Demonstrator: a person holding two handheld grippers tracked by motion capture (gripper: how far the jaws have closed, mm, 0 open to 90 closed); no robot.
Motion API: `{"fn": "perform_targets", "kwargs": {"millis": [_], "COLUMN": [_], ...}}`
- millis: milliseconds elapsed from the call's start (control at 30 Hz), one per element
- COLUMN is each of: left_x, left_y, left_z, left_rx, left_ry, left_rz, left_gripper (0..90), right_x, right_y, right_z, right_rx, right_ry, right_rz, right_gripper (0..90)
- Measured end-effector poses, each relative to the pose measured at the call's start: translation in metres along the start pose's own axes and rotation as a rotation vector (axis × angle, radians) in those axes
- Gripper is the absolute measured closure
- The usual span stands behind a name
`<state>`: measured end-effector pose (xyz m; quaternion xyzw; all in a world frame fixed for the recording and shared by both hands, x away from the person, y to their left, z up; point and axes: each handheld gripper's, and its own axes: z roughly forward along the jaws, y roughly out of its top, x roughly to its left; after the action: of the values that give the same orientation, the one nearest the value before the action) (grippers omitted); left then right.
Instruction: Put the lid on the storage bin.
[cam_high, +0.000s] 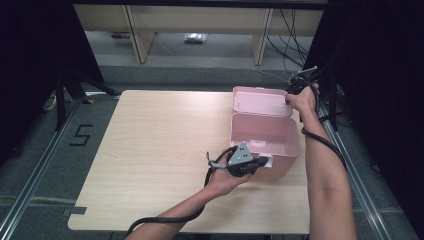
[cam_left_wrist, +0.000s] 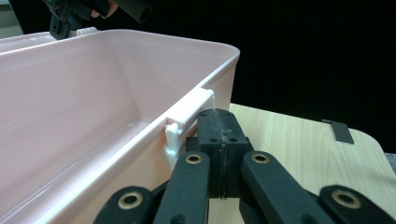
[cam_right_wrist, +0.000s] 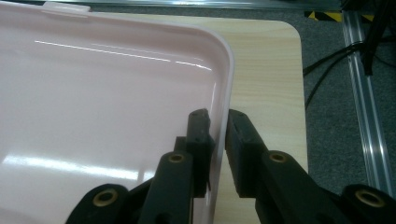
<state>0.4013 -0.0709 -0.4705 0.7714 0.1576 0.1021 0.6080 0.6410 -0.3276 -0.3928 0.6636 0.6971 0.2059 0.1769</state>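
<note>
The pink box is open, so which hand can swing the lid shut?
The right one, probably. The right gripper already has its jaws either side of the lid's rim, though not clearly pinching it. The left gripper is shut by the white latch on the box's front wall.

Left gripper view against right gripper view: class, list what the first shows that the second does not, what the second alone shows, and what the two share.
Left gripper view alone: the left gripper shut beside the white latch on the pink box. Right gripper view alone: the right gripper with one jaw on each side of the open lid rim, plus the metal floor rail and cables. Both: pink plastic, black jaws and the wooden table.
</note>
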Motion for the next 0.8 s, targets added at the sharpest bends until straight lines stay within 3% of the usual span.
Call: {"fn": "perform_targets", "kwargs": {"millis": [533,633,767,800], "left_x": [0.0000,-0.0001,-0.0012,-0.0008], "left_y": [0.0007,0.0010,0.0020,0.0023], "left_z": [0.0004,0.0004,0.0002,0.0003], "left_rx": [0.002,0.006,0.017,0.017], "left_ry": [0.001,0.002,0.013,0.010], "left_rz": [-0.007,-0.004,-0.007,-0.004], "left_gripper": [90.0,90.0,90.0,90.0], "right_x": [-0.0005,0.0020,-0.0022,-0.0011], "right_y": [0.0009,0.0015,0.0014,0.0011], "right_z": [0.0014,-0.0023,-0.0042,-0.0050], "right_rx": [0.014,0.020,0.000,0.004], "right_ry": [-0.002,0.009,0.014,0.020], "right_rz": [0.033,0.084,0.053,0.073], "right_gripper": [85.5,86.5,87.0,87.1]}}
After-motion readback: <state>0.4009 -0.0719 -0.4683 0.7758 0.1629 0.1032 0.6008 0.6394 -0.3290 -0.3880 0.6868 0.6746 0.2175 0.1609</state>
